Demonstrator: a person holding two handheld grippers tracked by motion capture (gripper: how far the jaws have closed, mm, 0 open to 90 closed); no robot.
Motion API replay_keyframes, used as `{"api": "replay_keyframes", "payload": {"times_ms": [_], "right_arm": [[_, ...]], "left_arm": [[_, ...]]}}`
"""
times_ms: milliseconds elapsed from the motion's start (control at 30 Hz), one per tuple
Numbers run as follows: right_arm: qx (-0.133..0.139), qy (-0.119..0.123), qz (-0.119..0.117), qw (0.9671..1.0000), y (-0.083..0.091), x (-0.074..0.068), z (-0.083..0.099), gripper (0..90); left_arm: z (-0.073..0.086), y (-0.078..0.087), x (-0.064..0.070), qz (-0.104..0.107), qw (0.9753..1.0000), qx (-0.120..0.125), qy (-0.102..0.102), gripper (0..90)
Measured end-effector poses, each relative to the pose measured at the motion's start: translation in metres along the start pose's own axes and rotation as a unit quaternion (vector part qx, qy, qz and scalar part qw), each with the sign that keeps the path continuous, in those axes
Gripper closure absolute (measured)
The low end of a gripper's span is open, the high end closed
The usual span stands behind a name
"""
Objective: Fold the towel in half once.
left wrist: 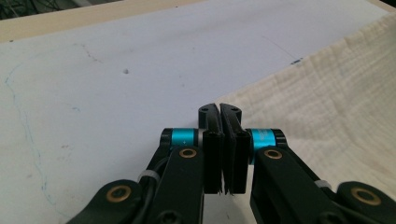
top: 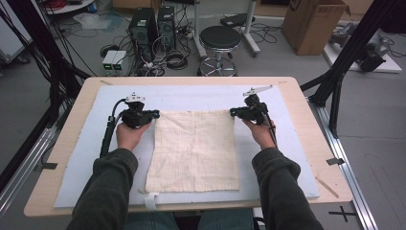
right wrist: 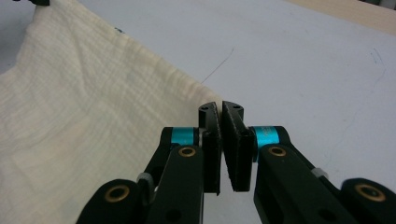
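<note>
A cream square cloth (top: pixel 194 153) lies spread flat on a pale mat (top: pixel 191 96) that covers the wooden table (top: pixel 297 100). My left gripper (top: pixel 155 114) sits at the cloth's far left corner. In the left gripper view its jaws (left wrist: pixel 220 108) are pressed together at the corner of the cloth (left wrist: pixel 327 102). My right gripper (top: pixel 233 112) sits at the far right corner. Its jaws (right wrist: pixel 221 106) are closed at the tips on the corner of the cloth (right wrist: pixel 93 102). The far edge runs straight between the two grippers. No cloth shows between either pair of pads.
A thin wooden stick (top: pixel 327 187) lies near the table's front right edge. A white tape strip (top: pixel 151 201) hangs at the front edge. Beyond the table stand a black stool (top: pixel 219 43), computer towers (top: pixel 152 26) and a cardboard box (top: pixel 313 24).
</note>
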State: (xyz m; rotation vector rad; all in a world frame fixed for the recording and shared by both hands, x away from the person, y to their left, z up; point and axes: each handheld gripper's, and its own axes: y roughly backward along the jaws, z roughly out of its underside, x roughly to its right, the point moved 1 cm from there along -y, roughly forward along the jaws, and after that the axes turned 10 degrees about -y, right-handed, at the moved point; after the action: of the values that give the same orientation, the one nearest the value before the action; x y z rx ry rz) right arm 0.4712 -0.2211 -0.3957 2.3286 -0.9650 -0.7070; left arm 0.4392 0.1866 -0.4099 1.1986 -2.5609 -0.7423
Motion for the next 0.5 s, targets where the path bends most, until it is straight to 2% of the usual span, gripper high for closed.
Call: {"api": "replay_keyframes", "payload": {"times_ms": [100,233,333,500], "right_arm": [[0.002,0.002,-0.007,1.0000,0.004,-0.003,0.000,86.1],[0.002,0.003,-0.012,0.9999,0.008,-0.005,0.001,86.1],[0.007,0.005,-0.021,0.9997,0.011,-0.008,0.001,86.2],[0.002,0.008,-0.035,0.9994,0.015,-0.013,0.005,86.1]], "left_arm": [[0.000,0.005,0.003,0.001,0.9999,0.010,-0.004,87.2],[0.002,0.010,0.007,0.003,0.9999,0.006,-0.015,87.2],[0.003,0.014,0.010,0.008,0.9997,0.015,-0.016,87.2],[0.003,0.023,0.018,0.013,0.9991,0.021,-0.033,87.3]]}}
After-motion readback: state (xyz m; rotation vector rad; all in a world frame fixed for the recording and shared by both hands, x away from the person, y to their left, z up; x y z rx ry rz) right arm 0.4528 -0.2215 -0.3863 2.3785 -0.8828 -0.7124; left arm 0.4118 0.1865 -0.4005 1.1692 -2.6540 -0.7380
